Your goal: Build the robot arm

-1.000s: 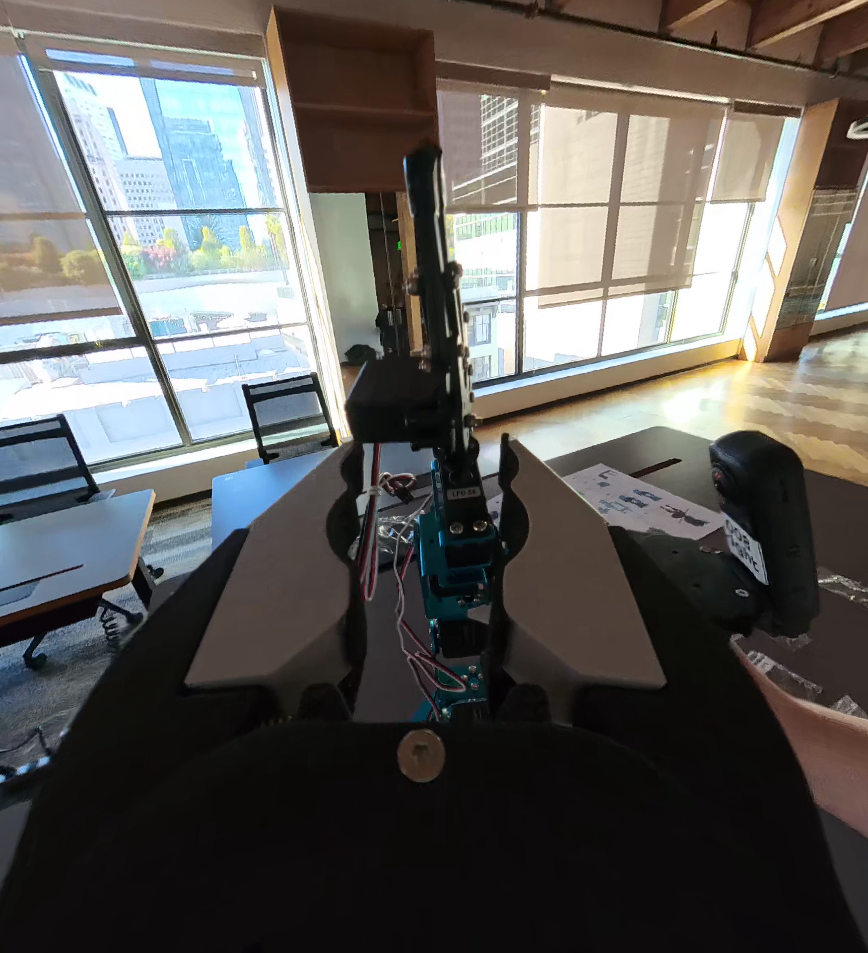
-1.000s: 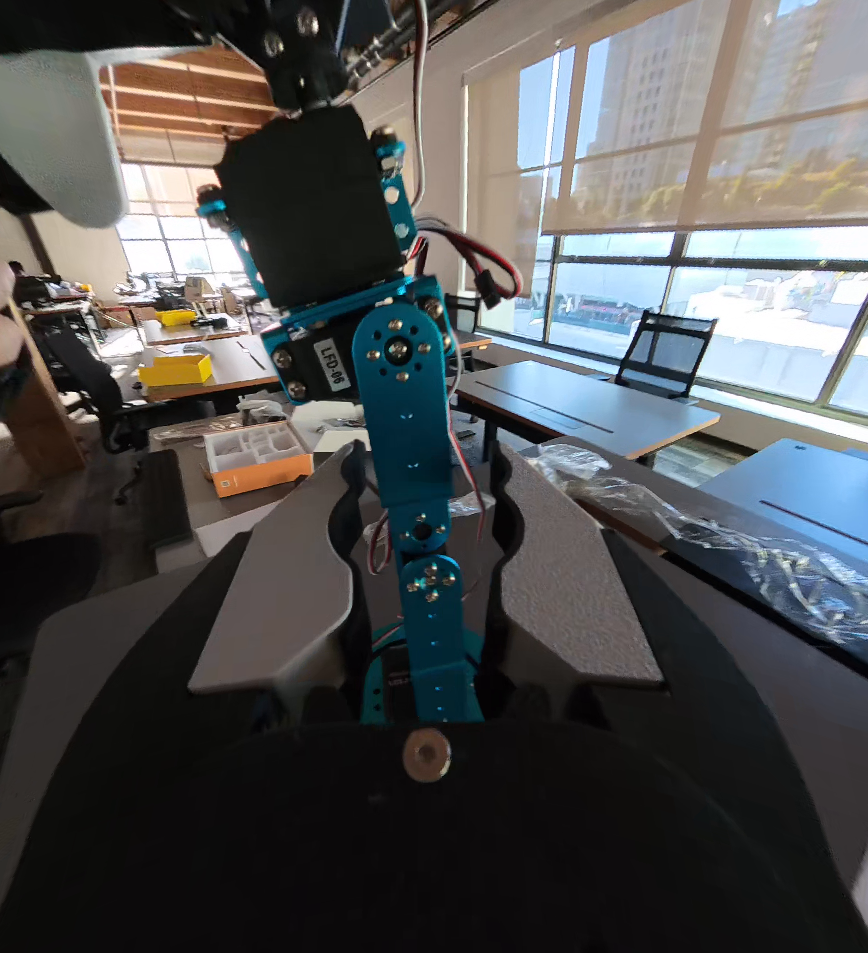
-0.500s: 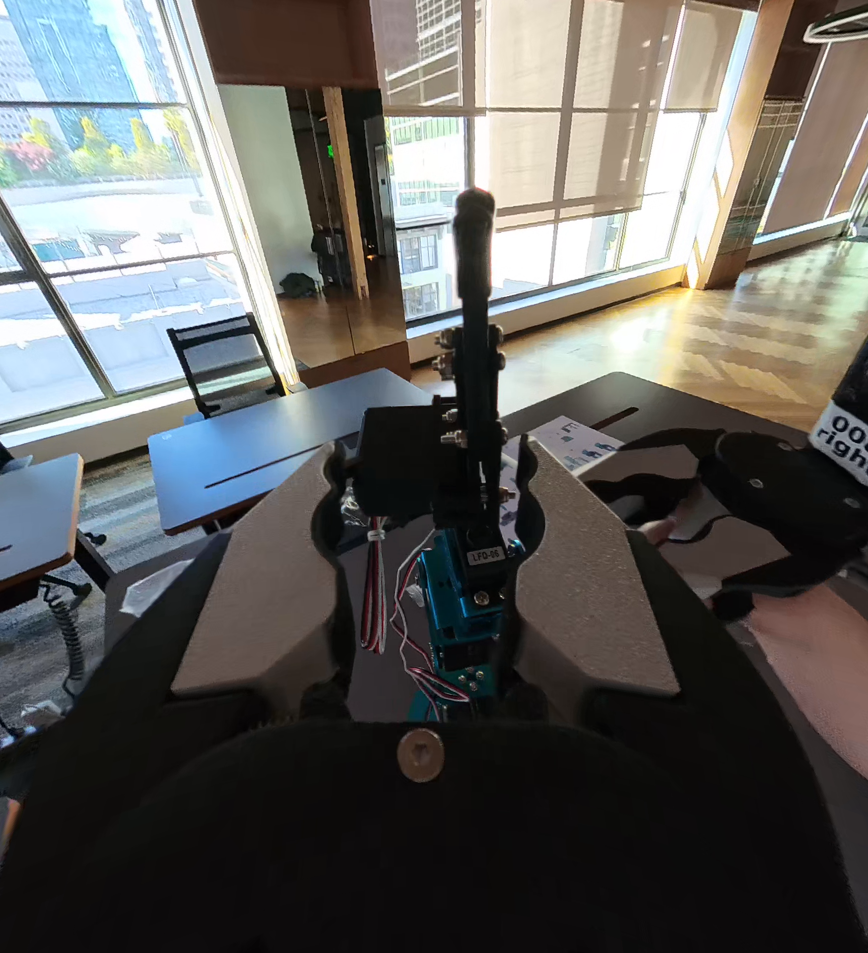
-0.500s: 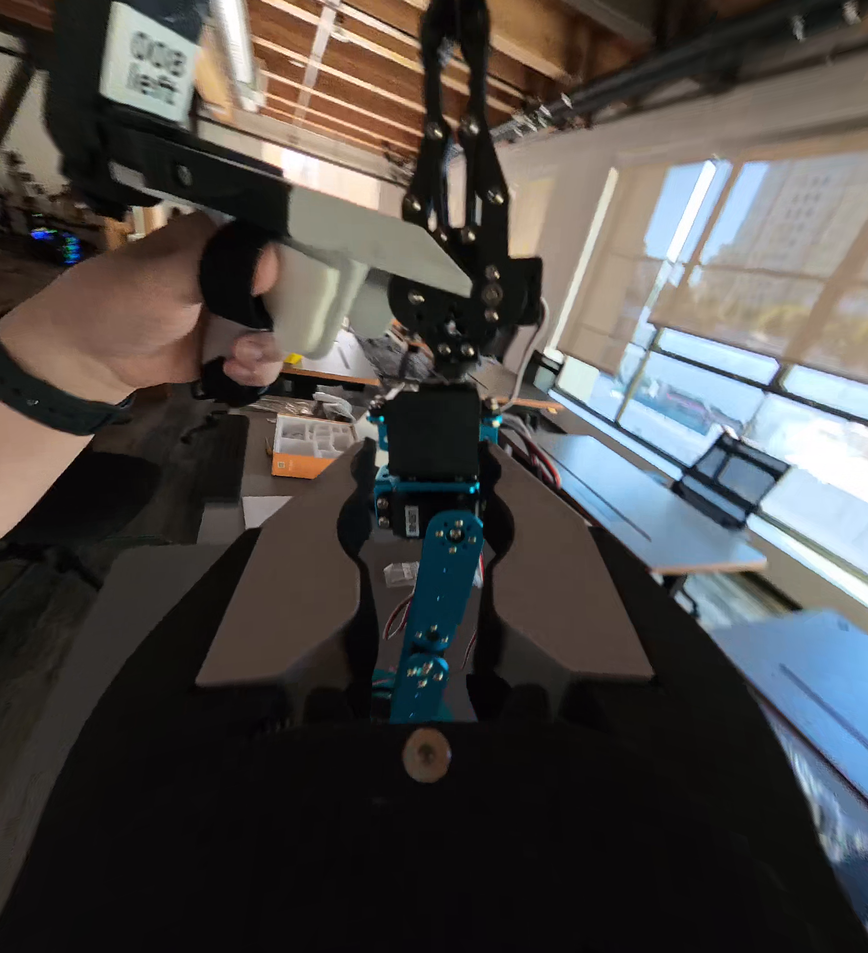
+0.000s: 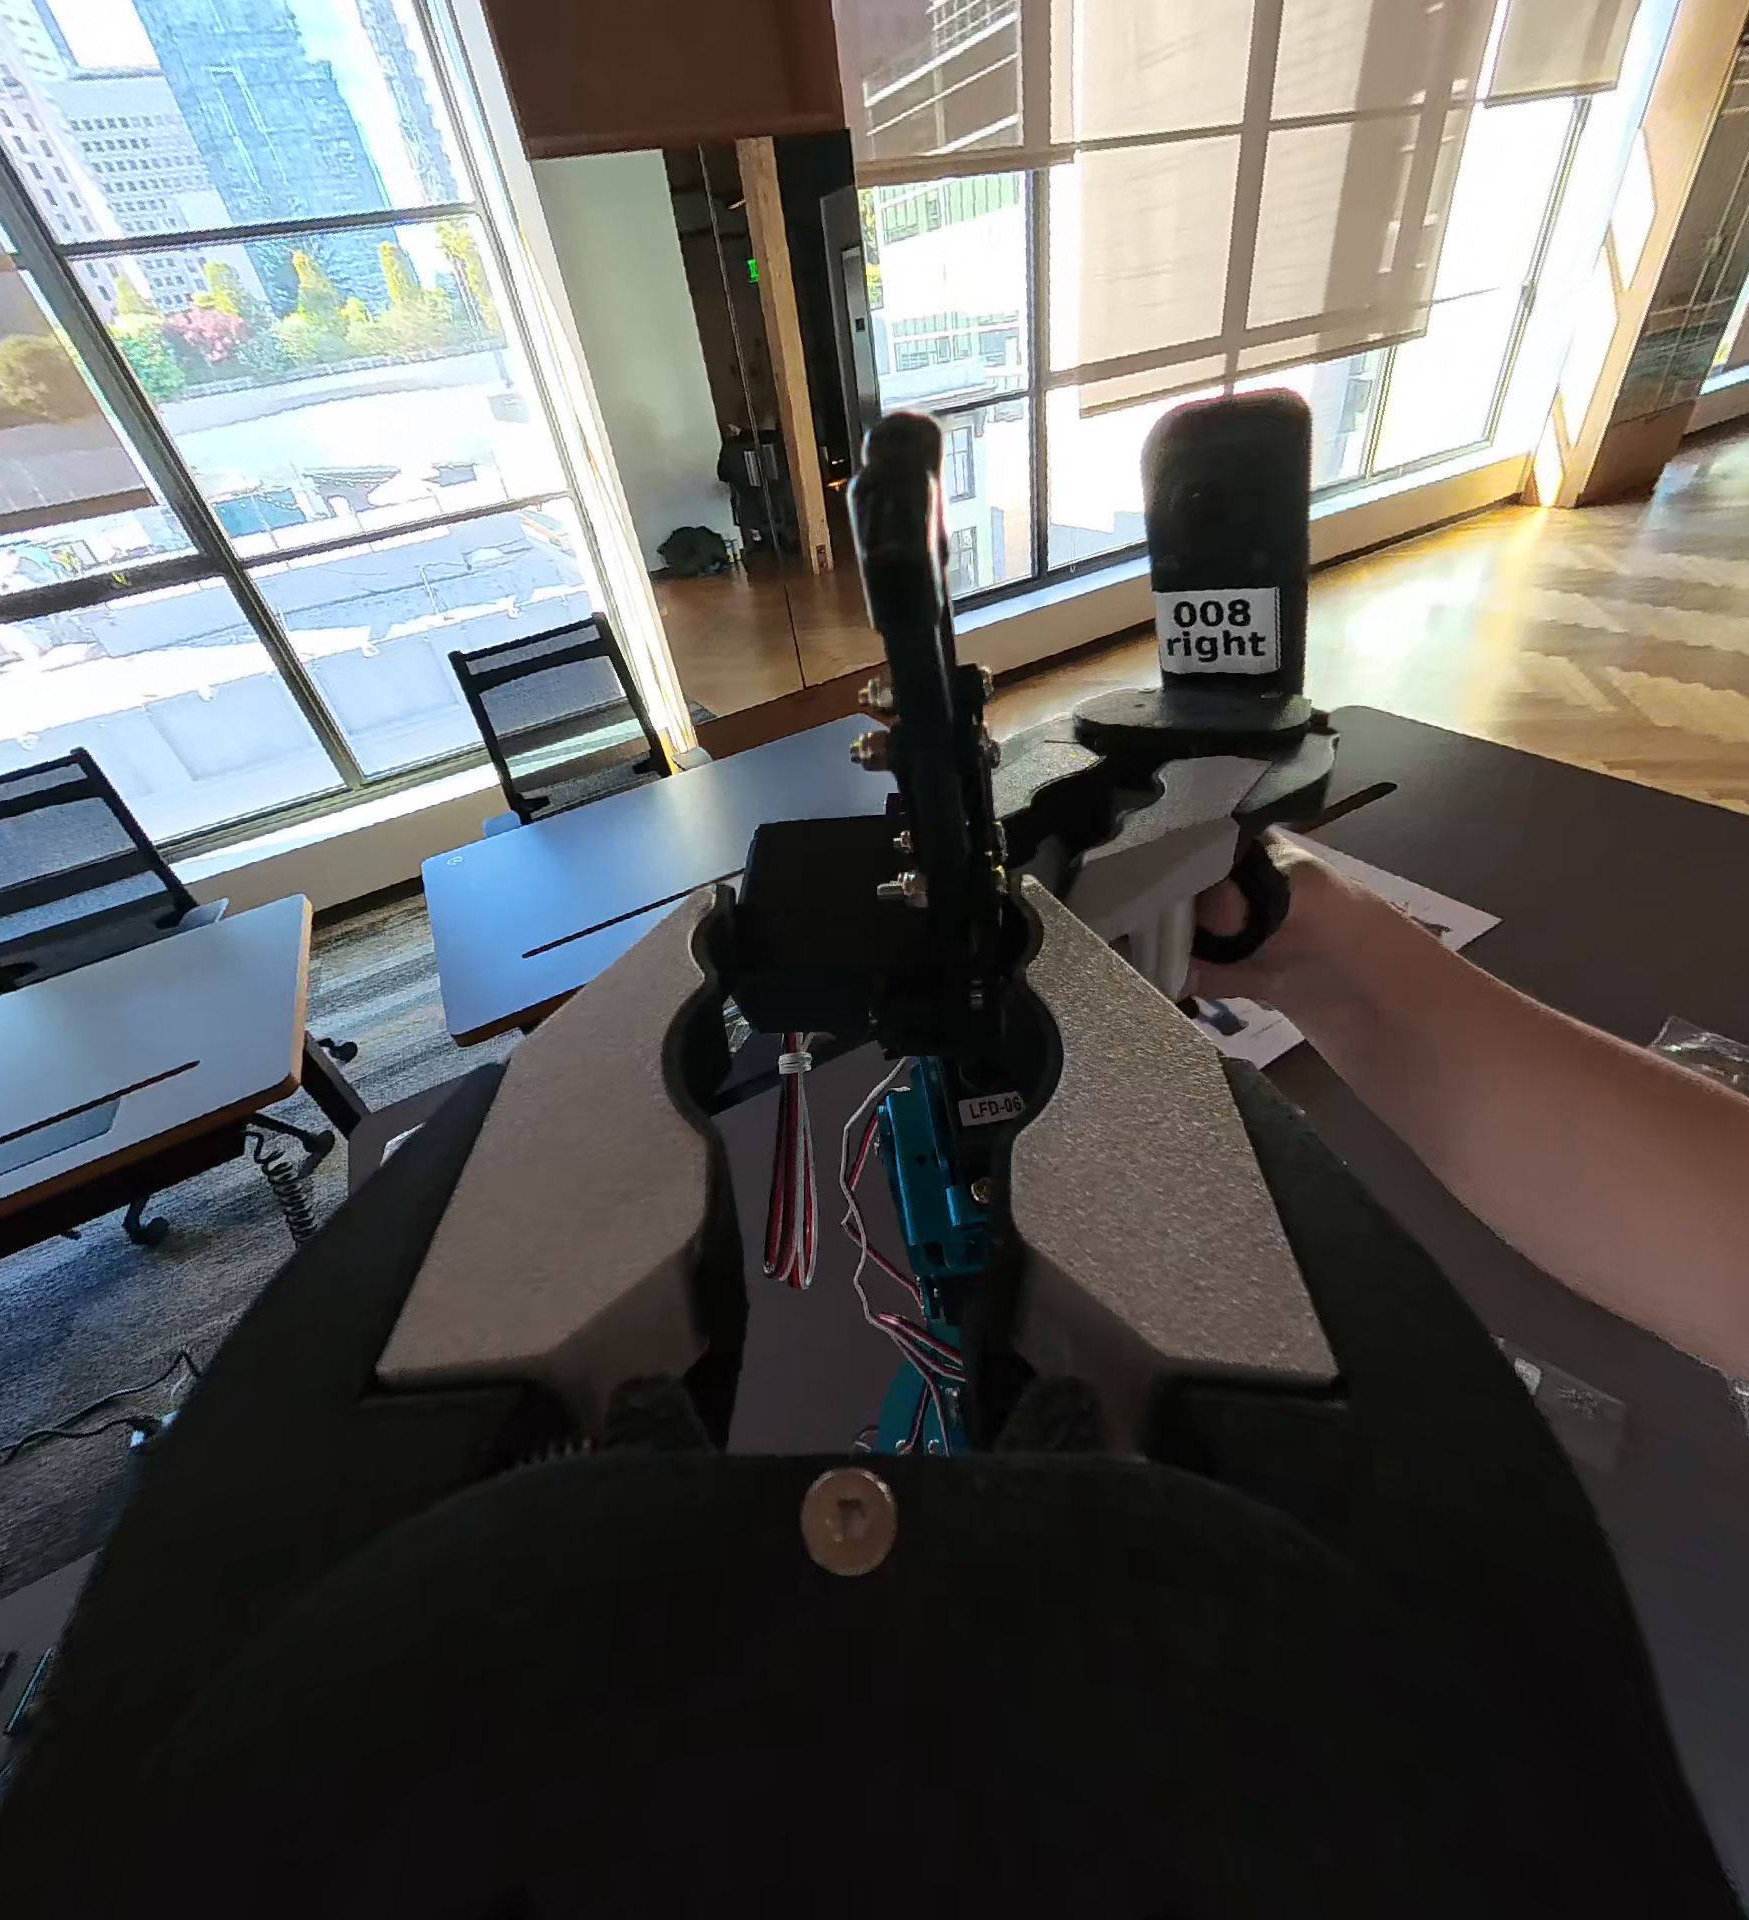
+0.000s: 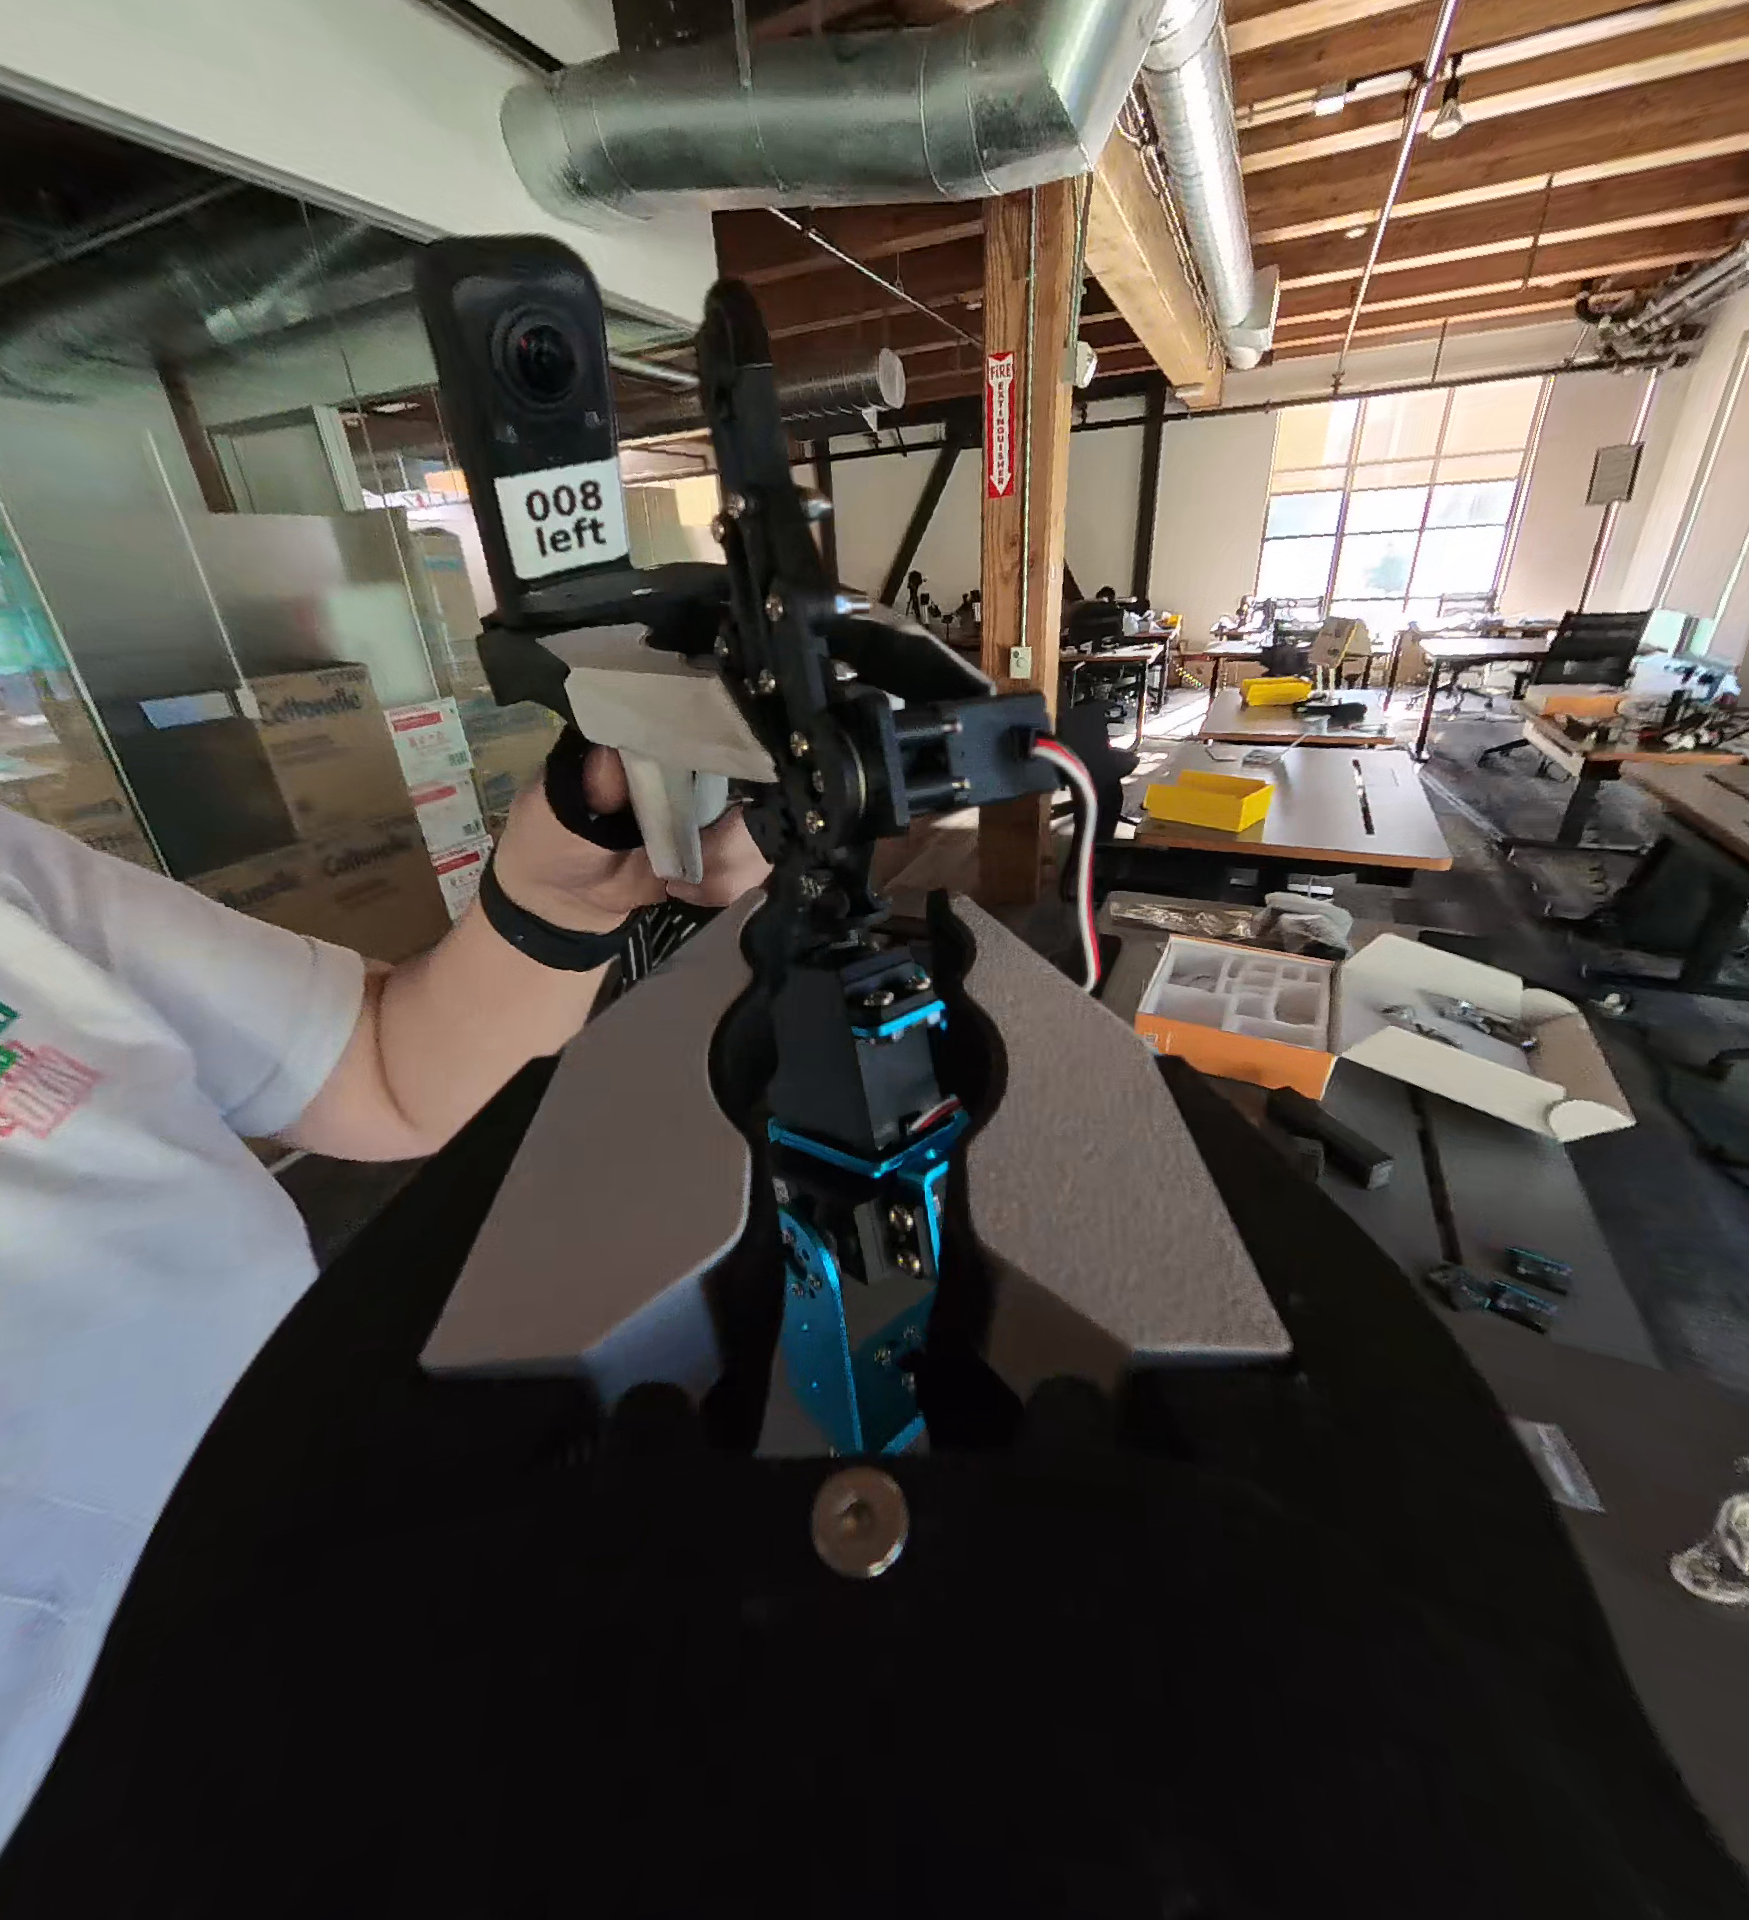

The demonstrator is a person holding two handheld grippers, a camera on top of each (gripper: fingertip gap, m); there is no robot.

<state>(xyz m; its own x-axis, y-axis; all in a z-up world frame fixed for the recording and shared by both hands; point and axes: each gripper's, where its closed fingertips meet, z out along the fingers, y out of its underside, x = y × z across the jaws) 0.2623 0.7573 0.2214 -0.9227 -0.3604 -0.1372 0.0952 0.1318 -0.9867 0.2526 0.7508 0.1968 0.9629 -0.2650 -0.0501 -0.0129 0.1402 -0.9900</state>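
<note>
Both the left gripper (image 5: 865, 1049) and right gripper (image 6: 854, 1049) are clamped on the small robot arm (image 6: 849, 1091), seemingly rigid metal with loose, snag-prone wires (image 5: 792, 1174), best held by its brackets.

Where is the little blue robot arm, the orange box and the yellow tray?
little blue robot arm (image 6: 854, 1320), right wrist view, on its blue metal bracket.
orange box (image 6: 1231, 1051), right wrist view, on its orange front wall.
yellow tray (image 6: 1202, 808), right wrist view, on its front side.
</note>
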